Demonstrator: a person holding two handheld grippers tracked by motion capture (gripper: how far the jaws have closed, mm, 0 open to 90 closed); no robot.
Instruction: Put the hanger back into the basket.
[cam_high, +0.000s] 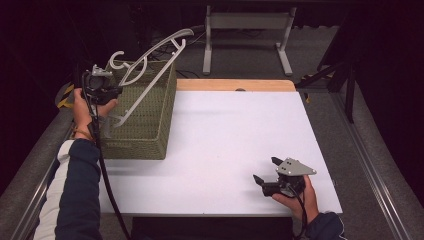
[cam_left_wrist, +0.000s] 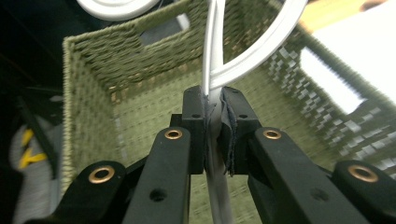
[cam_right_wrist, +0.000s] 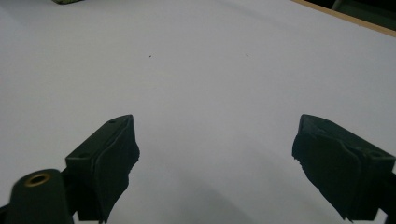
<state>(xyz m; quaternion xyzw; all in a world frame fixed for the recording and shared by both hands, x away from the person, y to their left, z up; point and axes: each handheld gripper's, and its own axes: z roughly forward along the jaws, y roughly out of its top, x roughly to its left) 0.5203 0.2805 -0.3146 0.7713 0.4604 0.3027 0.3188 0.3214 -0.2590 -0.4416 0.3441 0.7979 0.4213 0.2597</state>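
Clamping a thin bar of the white hanger (cam_left_wrist: 215, 70), the left gripper (cam_left_wrist: 215, 126) has its fingers (cam_left_wrist: 194, 121) pressed tight on it above the green woven basket (cam_high: 150, 117), the hanger rising tilted out of the basket at the worktop's (cam_high: 225, 135) left edge. Right gripper (cam_high: 264, 170): fingers (cam_right_wrist: 109, 154) spread wide, empty, low over the bare white worktop near its front right corner.

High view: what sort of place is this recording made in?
Probably a lab or studio set up for recording, not a home. A white tabletop with a wooden far edge stands among black surroundings, a grey metal frame stand sits on the floor behind it, and a person works handheld grippers over a green woven basket.
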